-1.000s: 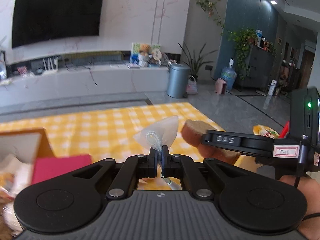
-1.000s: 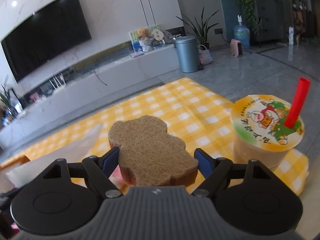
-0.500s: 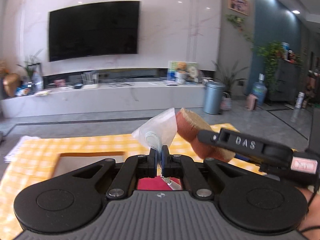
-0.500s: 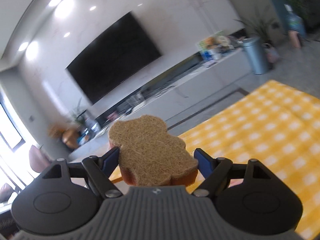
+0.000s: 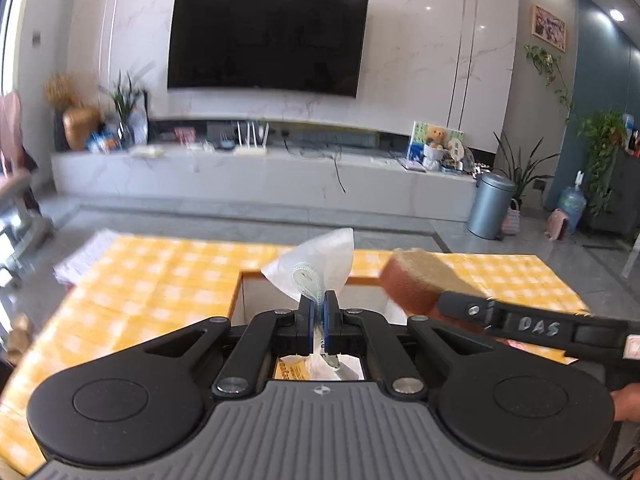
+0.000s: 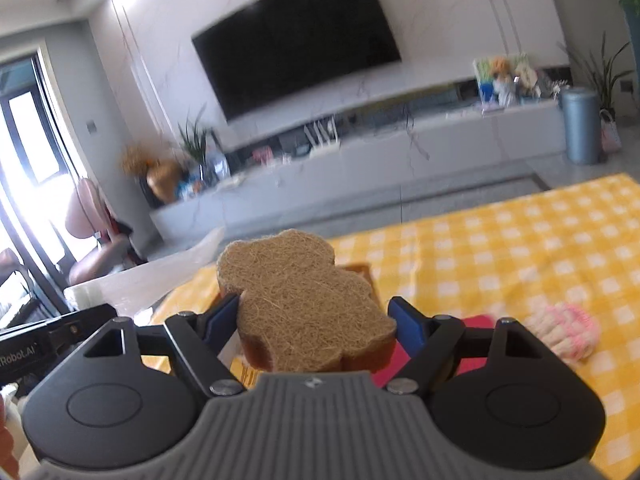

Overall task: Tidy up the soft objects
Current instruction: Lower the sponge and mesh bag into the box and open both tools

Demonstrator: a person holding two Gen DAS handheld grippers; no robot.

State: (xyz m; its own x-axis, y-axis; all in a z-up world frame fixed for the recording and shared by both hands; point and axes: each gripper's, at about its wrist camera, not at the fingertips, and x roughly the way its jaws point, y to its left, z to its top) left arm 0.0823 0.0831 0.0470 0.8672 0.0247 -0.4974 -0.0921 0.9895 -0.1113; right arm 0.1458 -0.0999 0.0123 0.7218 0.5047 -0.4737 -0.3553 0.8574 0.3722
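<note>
My left gripper point(image 5: 318, 322) is shut on a clear plastic bag point(image 5: 316, 266) with a white zip edge and holds it above an open cardboard box point(image 5: 256, 296) on the yellow checked tablecloth point(image 5: 152, 280). My right gripper point(image 6: 316, 326) is shut on a bear-shaped brown sponge point(image 6: 300, 300). The sponge also shows in the left wrist view point(image 5: 420, 284), just right of the bag, over the box's right side. A corner of the box point(image 6: 358, 268) shows behind the sponge.
A pink knitted item point(image 6: 564, 330) and a magenta cloth point(image 6: 476, 322) lie on the tablecloth point(image 6: 520, 240) at the right. A stack of white sheets point(image 5: 86, 254) lies at the table's far left corner. Beyond the table are the floor and a TV wall.
Both grippers have swung left with their loads and now sit over the cardboard box. The cup with the red straw has left the right wrist view.
</note>
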